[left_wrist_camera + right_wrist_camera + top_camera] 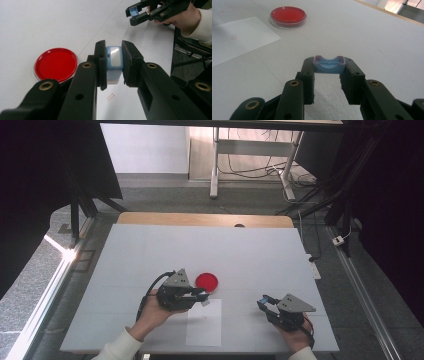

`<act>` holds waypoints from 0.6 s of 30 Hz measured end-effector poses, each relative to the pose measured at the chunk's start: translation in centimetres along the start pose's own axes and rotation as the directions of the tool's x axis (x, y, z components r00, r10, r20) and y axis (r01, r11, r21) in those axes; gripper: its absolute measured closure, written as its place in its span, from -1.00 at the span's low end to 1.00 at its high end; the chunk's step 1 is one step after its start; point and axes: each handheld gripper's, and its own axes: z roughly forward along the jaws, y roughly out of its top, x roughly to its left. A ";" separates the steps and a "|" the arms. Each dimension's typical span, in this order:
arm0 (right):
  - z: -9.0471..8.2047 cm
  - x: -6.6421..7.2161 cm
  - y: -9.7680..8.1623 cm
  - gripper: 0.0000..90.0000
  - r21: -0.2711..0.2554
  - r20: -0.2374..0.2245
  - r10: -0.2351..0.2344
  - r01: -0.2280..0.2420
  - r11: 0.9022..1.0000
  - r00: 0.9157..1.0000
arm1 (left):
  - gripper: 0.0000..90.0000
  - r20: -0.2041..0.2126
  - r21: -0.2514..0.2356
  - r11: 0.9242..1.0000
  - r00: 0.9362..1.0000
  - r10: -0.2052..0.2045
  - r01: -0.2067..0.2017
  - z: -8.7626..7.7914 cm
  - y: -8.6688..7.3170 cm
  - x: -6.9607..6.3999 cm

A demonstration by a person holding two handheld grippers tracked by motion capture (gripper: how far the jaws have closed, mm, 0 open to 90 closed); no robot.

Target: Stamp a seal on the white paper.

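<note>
Both grippers are closed on small blue parts. From where I stand, the left gripper sits near the middle of the table, its jaws pinched on a light blue case with a pale, shiny face and a white lower part; from above that case is little more than a white speck at the jaw tips. The right gripper rests toward the near right edge, jaws clamped on a blue cap, an open shallow piece with a curved inner wall and a faint pinkish rim. From above it is only a blue dot, and what the two pieces are is hard to make out.

Going by size: the table is a wide white-grey surface with a wooden strip along its far edge. A white sheet of paper lies at the near edge between the two hands, bearing a tiny outlined rectangle too small to read. The left gripper's jaw tips hang over the sheet's far corner. Just beyond that gripper sits a round red dish with a clear rim, flat on the table and apart from the paper. Each person's hand is partly hidden under its gripper, white sleeves cut off at the bottom.
</note>
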 end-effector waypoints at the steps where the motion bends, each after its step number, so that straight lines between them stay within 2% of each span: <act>1: 0.0 0.0 0.0 0.44 0.000 0.000 0.000 0.000 1.000 1.000 | 0.66 0.002 0.002 1.000 1.000 -0.001 0.001 0.0 -0.1 0.0; 18: 0.1 0.0 0.0 0.44 0.004 -0.002 -0.003 0.003 1.000 1.000 | 0.66 0.017 0.034 0.999 1.000 0.011 -0.011 0.7 -1.0 -0.6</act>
